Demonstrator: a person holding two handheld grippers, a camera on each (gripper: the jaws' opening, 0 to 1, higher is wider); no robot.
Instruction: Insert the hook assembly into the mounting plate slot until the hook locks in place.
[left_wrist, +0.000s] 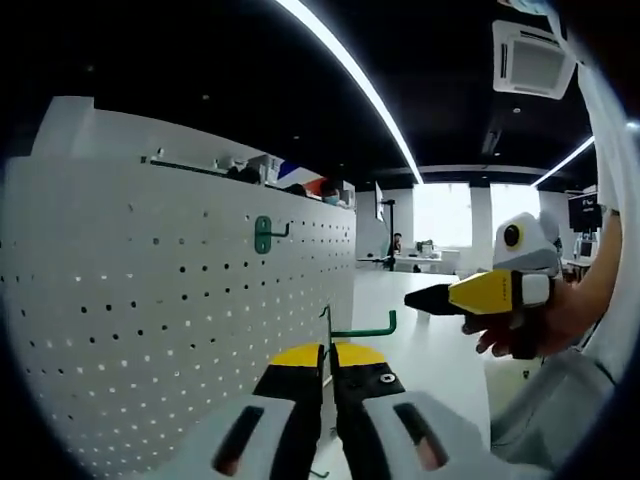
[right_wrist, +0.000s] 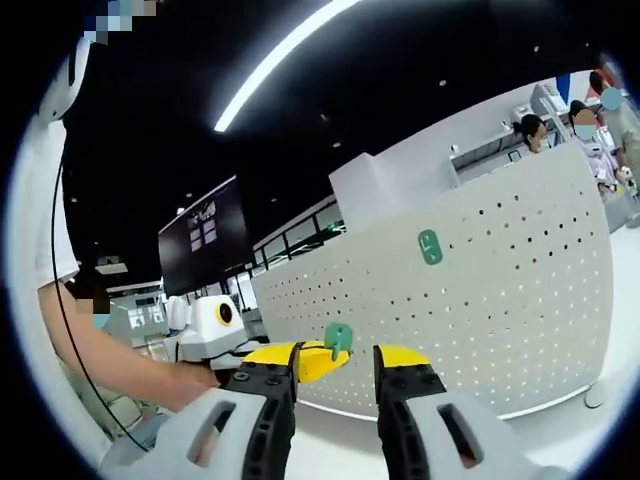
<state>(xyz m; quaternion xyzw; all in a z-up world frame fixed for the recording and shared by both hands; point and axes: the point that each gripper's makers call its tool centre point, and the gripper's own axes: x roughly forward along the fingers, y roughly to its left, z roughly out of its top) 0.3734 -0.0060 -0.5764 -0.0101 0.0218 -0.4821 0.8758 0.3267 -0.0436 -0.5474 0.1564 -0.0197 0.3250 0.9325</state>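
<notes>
Near the white perforated metal pegboard (left_wrist: 180, 300), the left hand-held gripper (left_wrist: 328, 365) is clamping the loose green wire hook (left_wrist: 362, 328), apparently readying insertion, while the right hand-held gripper (right_wrist: 335, 365) is waiting narrowly parted and empty, facing an already mounted green hook (left_wrist: 264, 234).

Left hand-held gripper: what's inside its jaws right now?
The left hand-held gripper is shut on a green hook whose arm pokes out above the jaws. The hook's lower part is covered by the jaws. One green hook already hangs on the pegboard.
</notes>
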